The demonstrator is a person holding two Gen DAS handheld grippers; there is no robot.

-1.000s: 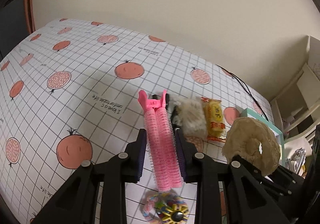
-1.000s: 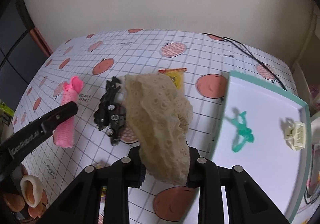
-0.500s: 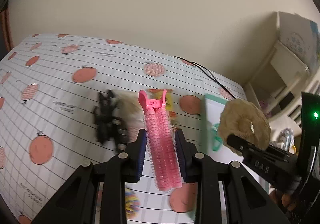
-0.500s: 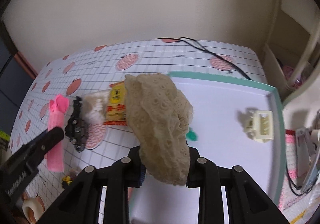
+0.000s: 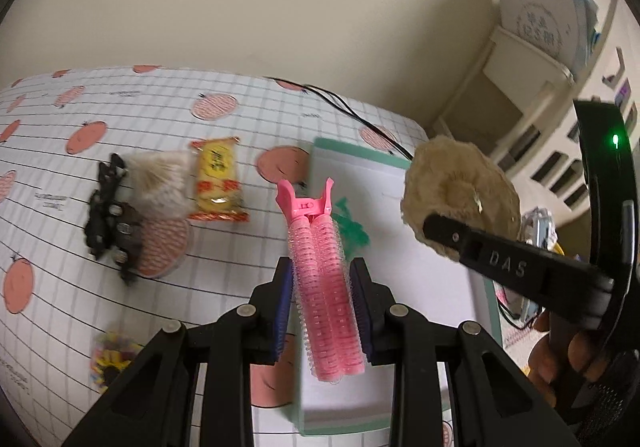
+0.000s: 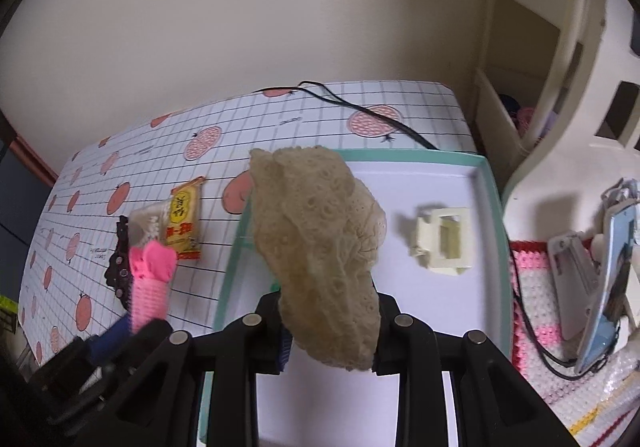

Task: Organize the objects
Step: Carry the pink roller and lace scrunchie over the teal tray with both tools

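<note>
Tray (image 6: 486,183) at the desk's right edge holds just a cream clip (image 6: 442,241) and green clip (image 5: 352,225), both grippers clamp cargo over it, left gripper (image 5: 324,285) the pink roller clip (image 5: 322,275), right gripper (image 6: 330,331) the lace scrunchie (image 6: 320,247), while snack packet (image 5: 218,181), furry clip (image 5: 158,183), black clip (image 5: 106,215) and beaded tie (image 5: 112,357) wait on the cloth.

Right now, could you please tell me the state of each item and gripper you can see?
left gripper: shut on pink hair roller, lifted
right gripper: shut on beige lace scrunchie, above tray
tray: holds cream claw clip, green clip
yellow snack packet: flat on table
black clip: on table
</note>
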